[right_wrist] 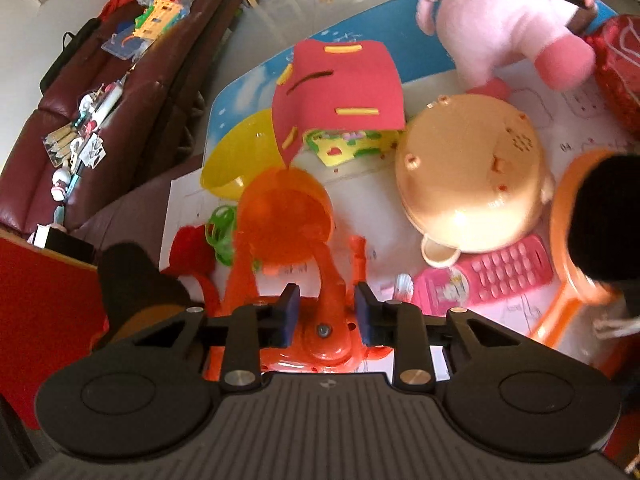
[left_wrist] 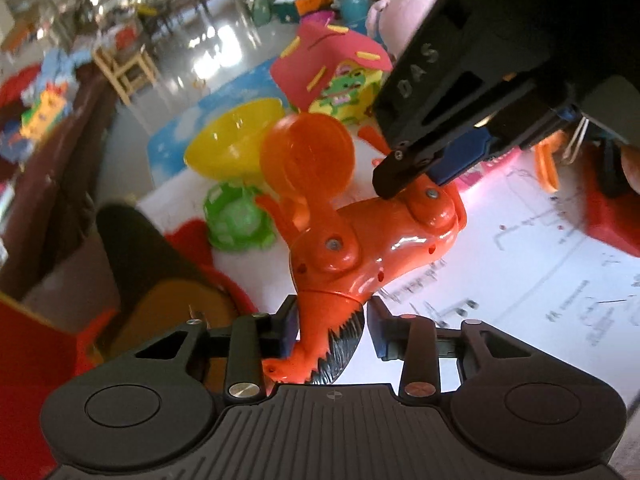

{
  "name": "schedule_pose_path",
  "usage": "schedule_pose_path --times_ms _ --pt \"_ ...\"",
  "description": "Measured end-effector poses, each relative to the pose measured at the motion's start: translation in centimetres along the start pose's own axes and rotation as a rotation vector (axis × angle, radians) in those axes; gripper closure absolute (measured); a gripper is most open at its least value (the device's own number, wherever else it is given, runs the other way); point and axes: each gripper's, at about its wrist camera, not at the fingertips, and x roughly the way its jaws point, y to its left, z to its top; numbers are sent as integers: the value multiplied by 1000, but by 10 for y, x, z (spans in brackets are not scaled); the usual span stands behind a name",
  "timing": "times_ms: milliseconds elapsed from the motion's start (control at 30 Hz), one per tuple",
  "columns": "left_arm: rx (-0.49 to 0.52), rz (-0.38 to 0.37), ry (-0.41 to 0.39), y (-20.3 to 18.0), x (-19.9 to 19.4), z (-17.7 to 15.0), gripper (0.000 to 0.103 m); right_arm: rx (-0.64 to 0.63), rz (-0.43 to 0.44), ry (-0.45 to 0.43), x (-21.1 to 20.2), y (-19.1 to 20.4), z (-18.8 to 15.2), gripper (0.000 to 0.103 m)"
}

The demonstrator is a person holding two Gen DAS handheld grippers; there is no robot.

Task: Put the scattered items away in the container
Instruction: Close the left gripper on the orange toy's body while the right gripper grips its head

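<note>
Orange toy [left_wrist: 360,240] held above mat [left_wrist: 560,280], left gripper [left_wrist: 332,320] fingers apart around its lower end, right gripper [right_wrist: 323,312] fingers apart astride its body, yellow bowl [left_wrist: 236,140] behind.

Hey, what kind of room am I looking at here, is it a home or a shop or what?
Most likely a home living room used as a play area: a dark red leather sofa strewn with toys, a pink plush toy, and a play mat on the glossy floor.

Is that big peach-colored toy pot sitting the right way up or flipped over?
Flipped over. In the right wrist view the peach pot shows its rounded underside with small feet and vent holes facing up, its rim down on the white mat.
</note>
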Motion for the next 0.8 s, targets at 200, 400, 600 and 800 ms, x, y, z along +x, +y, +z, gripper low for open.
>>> schedule_pose_path --times_ms 200,400,600,800 --pt "-30 -30 54 -13 -8 -13 69 -28 -15 19 -13 1 -19 68" --pt "-64 -49 64 -20 -17 -23 70 -42 -23 36 -15 4 -27 61" --pt "-76 -54 64 -21 -19 -23 69 -68 -59 19 -7 9 -28 63" --pt "-89 -59 75 -19 -17 -24 64 -103 -71 14 -2 10 -35 85"
